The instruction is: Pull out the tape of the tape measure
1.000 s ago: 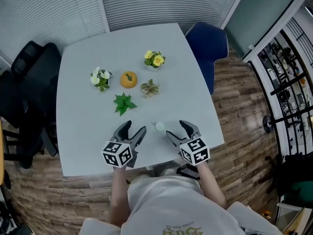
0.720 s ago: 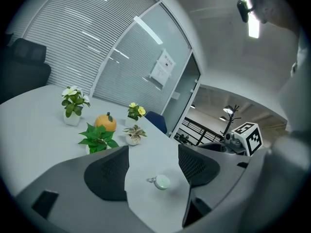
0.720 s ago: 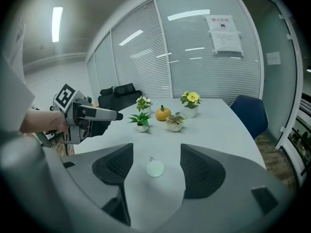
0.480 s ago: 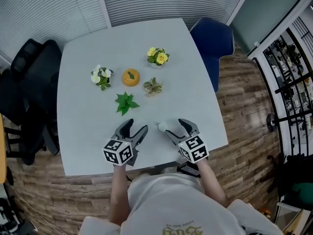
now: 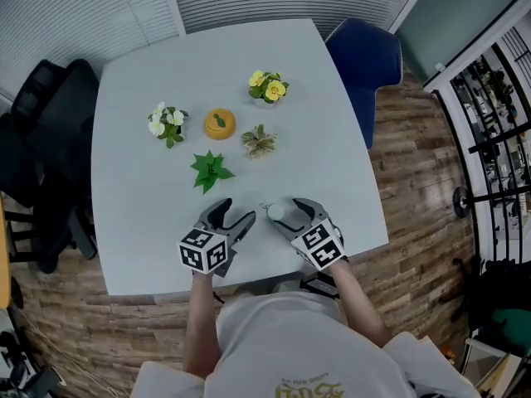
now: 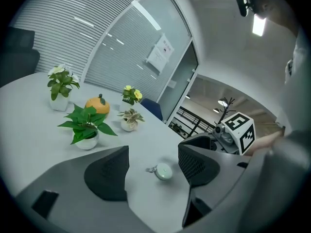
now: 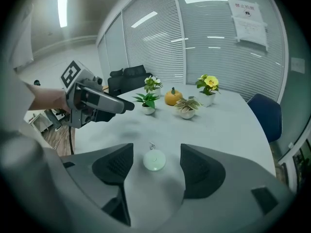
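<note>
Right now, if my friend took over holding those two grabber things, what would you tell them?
Left gripper: open and empty, to the left of the tape measure.
Right gripper: open, with one jaw on each side of the tape measure, not gripping it.
Tape measure: small, round and pale green. It lies flat on the table near the front edge. Its little ring is on the side away from the right gripper.
Done: both grippers are lined up, but no tape is out yet.
Left: probably close the right gripper on the case, catch the ring with the left gripper, then pull.
</note>
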Available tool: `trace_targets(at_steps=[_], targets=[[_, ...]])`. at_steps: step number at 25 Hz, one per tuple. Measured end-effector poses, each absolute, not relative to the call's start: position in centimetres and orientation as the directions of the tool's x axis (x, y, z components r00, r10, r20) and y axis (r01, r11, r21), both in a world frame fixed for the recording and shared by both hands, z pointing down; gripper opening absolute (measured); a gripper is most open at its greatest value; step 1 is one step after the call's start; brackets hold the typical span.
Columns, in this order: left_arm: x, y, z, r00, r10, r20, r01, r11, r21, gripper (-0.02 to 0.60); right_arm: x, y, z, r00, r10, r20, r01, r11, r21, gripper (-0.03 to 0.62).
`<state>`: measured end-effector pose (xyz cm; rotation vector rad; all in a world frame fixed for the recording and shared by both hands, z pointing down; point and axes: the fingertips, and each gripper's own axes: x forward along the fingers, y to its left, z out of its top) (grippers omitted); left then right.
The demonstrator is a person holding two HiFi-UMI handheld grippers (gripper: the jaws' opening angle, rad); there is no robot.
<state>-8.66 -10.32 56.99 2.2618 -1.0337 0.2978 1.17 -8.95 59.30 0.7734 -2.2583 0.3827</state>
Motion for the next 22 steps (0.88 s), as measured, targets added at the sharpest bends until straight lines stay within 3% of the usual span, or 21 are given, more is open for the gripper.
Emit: trace_targets(at_steps=[10,22], targets=[[-7.6,-10.5,60.0,0.677,-0.543,0.496,-0.736,-0.501,0.456,0.299,0.1,-8.8,62.7,-0.554,-0.325,0.767,-0.56,0.827,-0.054,0.301],[-7.4,-10.6,62.3,0.664,-0.517,0.54,-0.747,-0.487,0.453,0.299,-1.0,-9.4,65.2,-0.53,-0.298,0.794,-0.542,0.839,-0.046,0.301]])
